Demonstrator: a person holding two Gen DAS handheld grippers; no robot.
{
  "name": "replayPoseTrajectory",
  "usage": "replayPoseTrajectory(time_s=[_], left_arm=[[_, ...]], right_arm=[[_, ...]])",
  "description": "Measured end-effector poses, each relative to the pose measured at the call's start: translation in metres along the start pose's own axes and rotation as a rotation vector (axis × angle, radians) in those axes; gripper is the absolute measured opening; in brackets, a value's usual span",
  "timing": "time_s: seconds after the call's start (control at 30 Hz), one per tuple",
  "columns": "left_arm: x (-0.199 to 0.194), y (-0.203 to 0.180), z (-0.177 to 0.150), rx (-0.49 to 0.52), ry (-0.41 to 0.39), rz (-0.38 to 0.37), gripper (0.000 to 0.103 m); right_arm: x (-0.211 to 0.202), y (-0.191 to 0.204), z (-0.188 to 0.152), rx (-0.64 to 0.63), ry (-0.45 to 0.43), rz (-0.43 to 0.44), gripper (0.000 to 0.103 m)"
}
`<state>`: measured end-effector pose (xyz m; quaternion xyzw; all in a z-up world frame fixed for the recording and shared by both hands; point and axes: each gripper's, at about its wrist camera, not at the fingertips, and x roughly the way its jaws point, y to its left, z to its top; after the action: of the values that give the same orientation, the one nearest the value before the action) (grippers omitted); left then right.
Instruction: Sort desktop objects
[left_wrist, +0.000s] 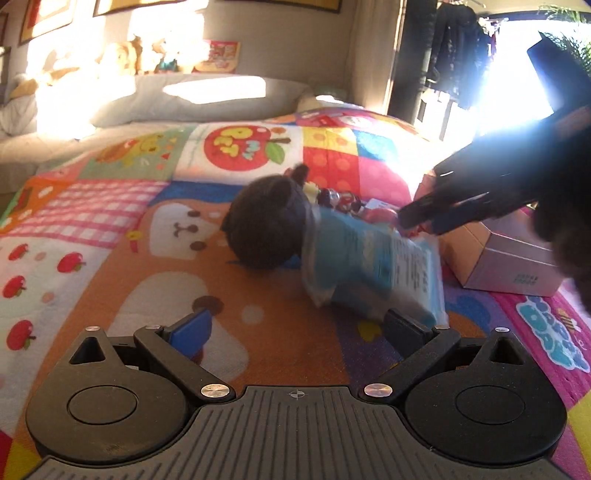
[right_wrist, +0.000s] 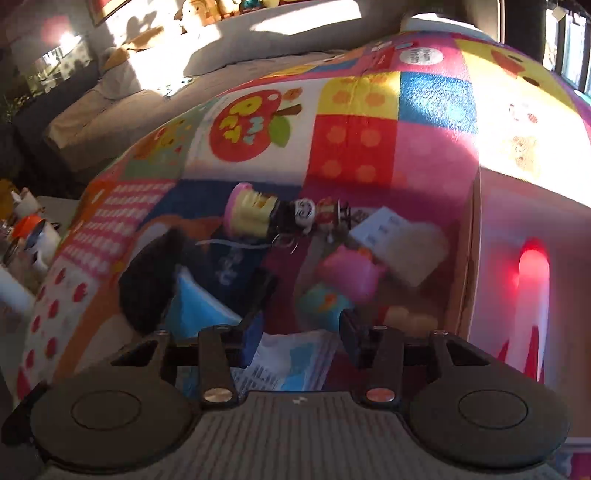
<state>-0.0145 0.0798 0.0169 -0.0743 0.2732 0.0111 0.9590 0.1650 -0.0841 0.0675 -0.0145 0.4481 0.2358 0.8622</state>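
A pile of small objects lies on a colourful patchwork blanket (left_wrist: 110, 221). A blue and white packet (left_wrist: 373, 273) leans against a dark furry ball (left_wrist: 266, 221). My left gripper (left_wrist: 295, 328) is open and empty, just short of the packet. My right gripper (right_wrist: 299, 336) is open above the pile; in the left wrist view it (left_wrist: 424, 218) hovers over the toys behind the packet. The right wrist view shows the packet (right_wrist: 291, 362) between its fingers, a pink pig toy (right_wrist: 351, 273), a teal toy (right_wrist: 321, 306), a small doll figure (right_wrist: 273, 218) and a white card (right_wrist: 384, 225).
A cardboard box (left_wrist: 506, 258) stands to the right of the pile; its pink wall (right_wrist: 517, 258) fills the right wrist view's right side. A grey pillow (left_wrist: 192, 96) and plush toys (left_wrist: 122, 55) lie at the back. A side table with cups (right_wrist: 29, 236) stands left.
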Motion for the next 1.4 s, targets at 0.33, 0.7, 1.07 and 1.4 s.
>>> replayPoseTrajectory(time_s=[0.33, 0.7, 1.07, 1.4], left_arm=[[-0.040, -0.026, 0.028, 0.087, -0.120, -0.064, 0.103], [-0.015, -0.005, 0.026, 0.047, -0.028, 0.028, 0.103], [-0.014, 0.006, 0.005, 0.105, 0.054, -0.011, 0.103], [-0.016, -0.009, -0.001, 0.075, 0.101, -0.203, 0.103]], right_arm=[[-0.236, -0.017, 0.031, 0.253, -0.542, 0.042, 0.062], [-0.178, -0.003, -0.001, -0.028, -0.473, -0.109, 0.084], [0.000, 0.037, -0.038, -0.168, -0.119, -0.004, 0.084], [0.010, 0.015, -0.027, 0.179, 0.075, 0.334, 0.072]])
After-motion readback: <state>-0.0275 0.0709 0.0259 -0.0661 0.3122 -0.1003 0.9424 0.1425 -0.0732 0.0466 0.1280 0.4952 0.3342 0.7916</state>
